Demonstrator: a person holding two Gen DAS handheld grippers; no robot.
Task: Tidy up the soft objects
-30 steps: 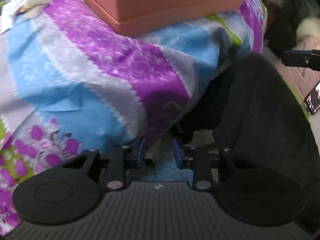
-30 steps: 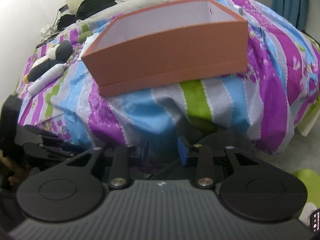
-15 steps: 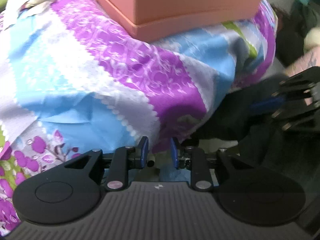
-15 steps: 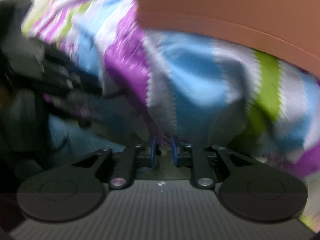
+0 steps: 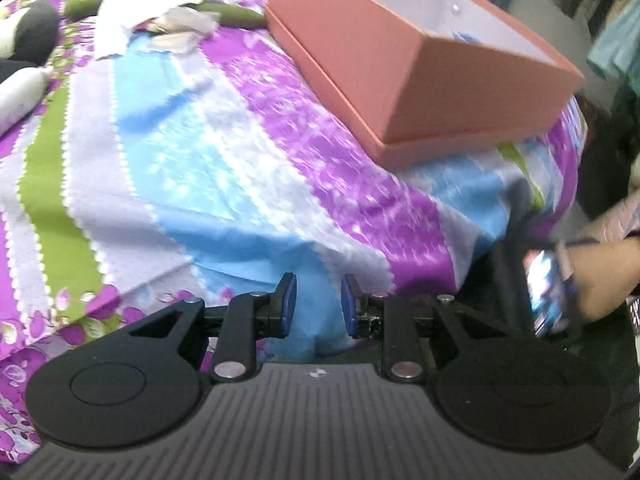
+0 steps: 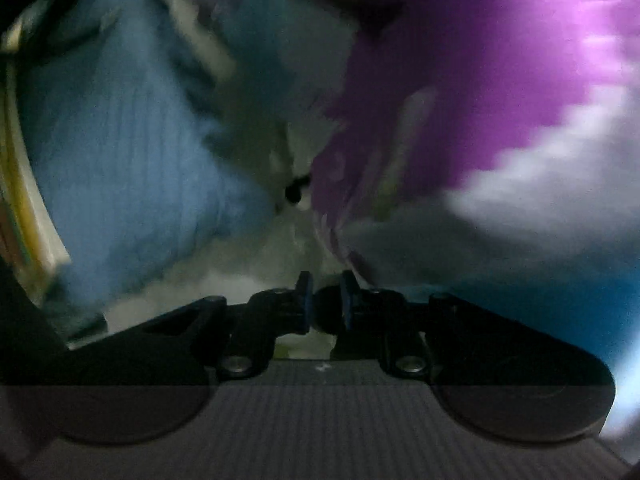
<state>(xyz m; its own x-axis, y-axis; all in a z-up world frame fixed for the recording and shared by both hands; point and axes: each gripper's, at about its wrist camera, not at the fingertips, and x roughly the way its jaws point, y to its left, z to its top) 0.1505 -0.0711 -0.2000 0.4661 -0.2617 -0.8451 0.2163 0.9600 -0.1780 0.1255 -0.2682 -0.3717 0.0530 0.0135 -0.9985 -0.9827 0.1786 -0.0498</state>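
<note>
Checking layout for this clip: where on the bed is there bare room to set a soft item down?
The striped floral bedspread lies bare between the open orange cardboard box and the left gripper. The box's white interior looks mostly bare too. The far left is crowded: green plush pieces, white scraps, dark and white soft toys.

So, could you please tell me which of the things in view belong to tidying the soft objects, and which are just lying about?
Part of the job:
- open salmon-pink cardboard box
- green plush pieces
- black-and-white plush toy
- white furry plush below the right gripper
- left gripper, nothing between its fingers

Just lying about:
- striped floral bedspread
- white crumpled cloth
- phone
</note>
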